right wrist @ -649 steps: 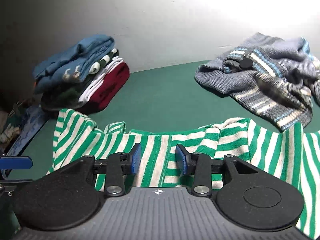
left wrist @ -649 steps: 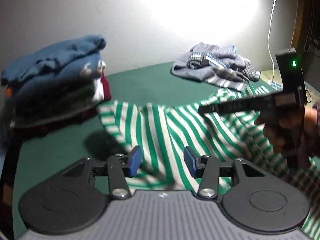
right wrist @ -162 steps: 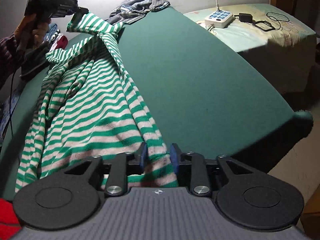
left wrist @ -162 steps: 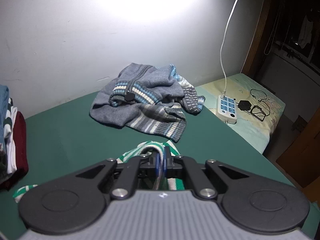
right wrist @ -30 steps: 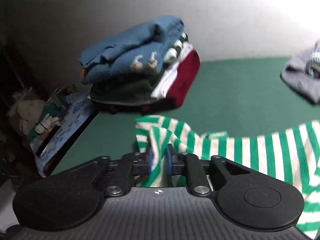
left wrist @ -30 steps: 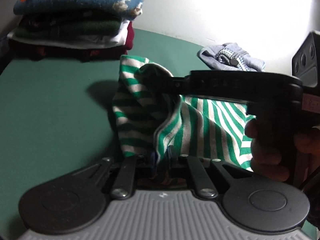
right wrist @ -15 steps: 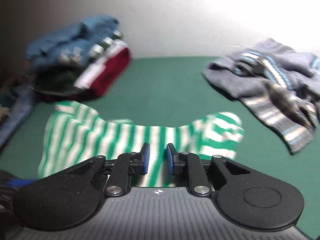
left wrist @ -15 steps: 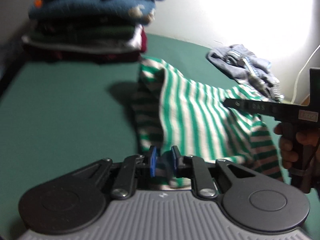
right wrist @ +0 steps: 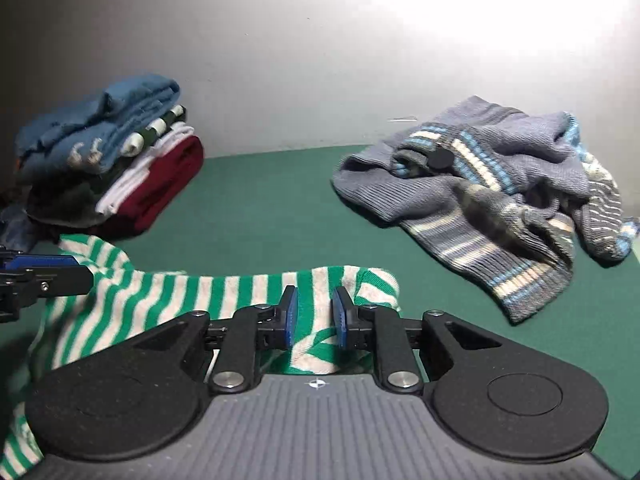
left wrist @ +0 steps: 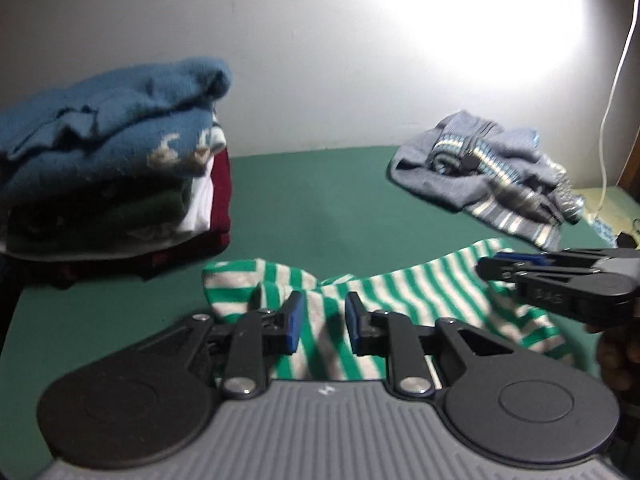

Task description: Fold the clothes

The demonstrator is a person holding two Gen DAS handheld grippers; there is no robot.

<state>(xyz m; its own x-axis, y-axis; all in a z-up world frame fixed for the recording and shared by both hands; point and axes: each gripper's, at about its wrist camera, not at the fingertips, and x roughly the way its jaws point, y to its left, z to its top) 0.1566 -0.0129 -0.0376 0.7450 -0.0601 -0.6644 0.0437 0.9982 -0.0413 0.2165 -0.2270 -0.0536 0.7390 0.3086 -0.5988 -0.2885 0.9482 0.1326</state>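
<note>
**Both grippers parted over the striped garment**

Left gripper (left wrist: 322, 322) and right gripper (right wrist: 313, 316) stand apart, gripping nothing, above the green-striped garment (right wrist: 224, 292), whose near edge they hide. It lies on the green surface (right wrist: 280, 208). Beyond: folded stack (right wrist: 108, 168), grey sweater (right wrist: 480, 192), white wall (right wrist: 280, 60).

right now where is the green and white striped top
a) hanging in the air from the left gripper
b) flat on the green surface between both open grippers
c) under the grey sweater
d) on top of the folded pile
b: the striped top lies on the green surface, with the left gripper and right gripper open over its ends.
</note>
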